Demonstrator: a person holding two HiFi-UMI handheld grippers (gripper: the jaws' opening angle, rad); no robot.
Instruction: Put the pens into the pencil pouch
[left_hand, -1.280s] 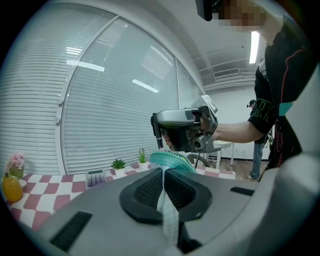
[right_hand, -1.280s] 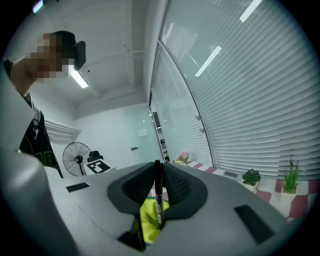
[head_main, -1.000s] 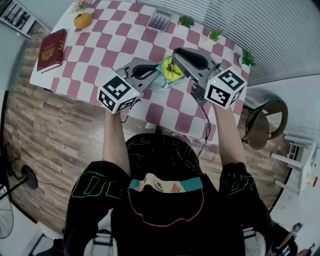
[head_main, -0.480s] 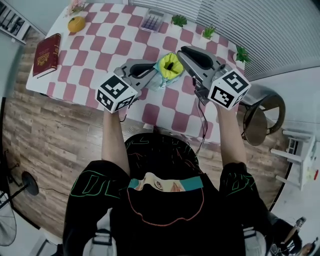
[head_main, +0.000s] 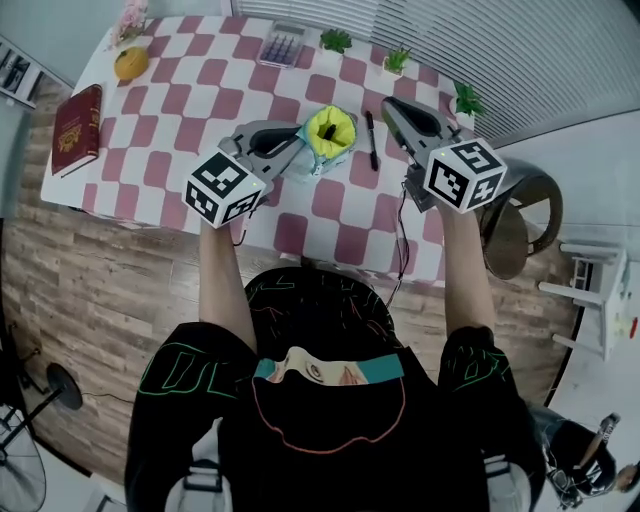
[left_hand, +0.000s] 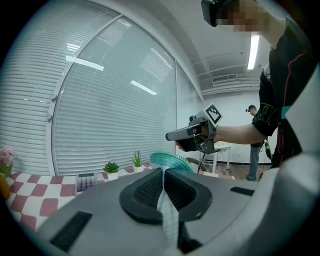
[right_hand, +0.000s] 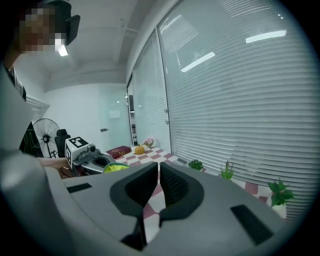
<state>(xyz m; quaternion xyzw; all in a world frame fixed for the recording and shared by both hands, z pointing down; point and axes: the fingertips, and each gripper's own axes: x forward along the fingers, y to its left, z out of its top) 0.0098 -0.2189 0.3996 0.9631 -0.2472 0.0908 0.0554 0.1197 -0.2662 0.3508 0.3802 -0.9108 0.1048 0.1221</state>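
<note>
**A:** What's on the head view, starting from the left?

**B:** At the left edge of the checked table (head_main: 300, 225) I see a red book (head_main: 75, 130). Above it, toward the upper left corner, there's an orange (head_main: 130, 63). A calculator (head_main: 281, 45) sits along the top edge.

**A:** And your left claw?

**B:** My left claw (head_main: 298, 150) is just left of centre, pressed together on the rim of the pencil pouch (head_main: 328, 133). In the left gripper view a strip of teal fabric runs right between the pads, so I'm pinching the pouch's edge. The pouch stands in the upper middle of the frame, mouth up, with its yellow lining showing.

**A:** Anything inside?

**B:** There's a dark spot in the yellow, but I can't tell what it is.

**A:** The pen?

**B:** One black pen (head_main: 371, 140) lies flat on the table just right of the pouch and apart from it. It's between the pouch and my right claw (head_main: 388, 103).

**A:** Is the right claw holding anything?

**B:** No. In the right gripper view its jaws are closing, with only a thin slit left and just tablecloth showing through it. The claw hangs in the upper right, clear of the pen. Small potted plants (head_main: 397, 60) line the table's top edge there.
</note>
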